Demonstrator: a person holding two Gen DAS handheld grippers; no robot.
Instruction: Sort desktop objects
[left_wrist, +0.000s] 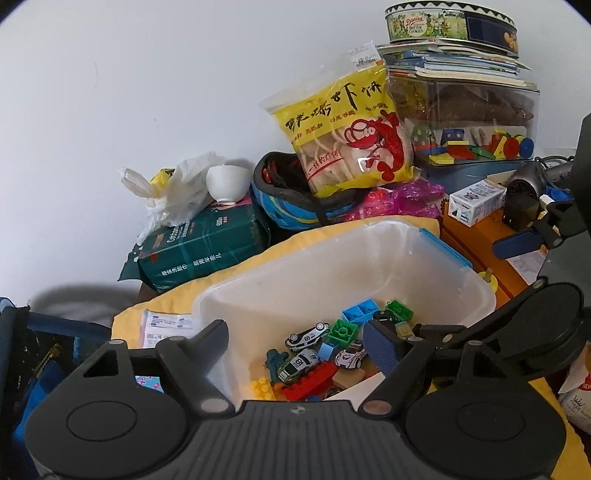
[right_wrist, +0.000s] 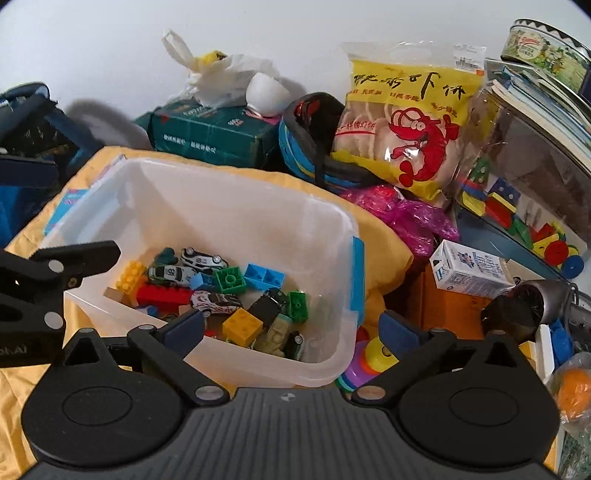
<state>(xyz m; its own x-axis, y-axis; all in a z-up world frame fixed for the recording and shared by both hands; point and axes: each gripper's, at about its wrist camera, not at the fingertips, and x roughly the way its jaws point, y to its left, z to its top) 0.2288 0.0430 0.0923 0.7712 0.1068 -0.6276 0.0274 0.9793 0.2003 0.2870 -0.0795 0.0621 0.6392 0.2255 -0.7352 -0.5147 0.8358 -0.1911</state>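
One red brick (right_wrist: 162, 294) lies flat, long axis left-right.

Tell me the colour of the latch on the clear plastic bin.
Blue latch, clearest in the right wrist view.

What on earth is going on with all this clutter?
Someone is tidying a messy desk with two handheld claws. Both the left claw and the right claw are open and empty, over a clear bin. Toy cars and blocks already lie in it. Snacks, books and other clutter sit around it.
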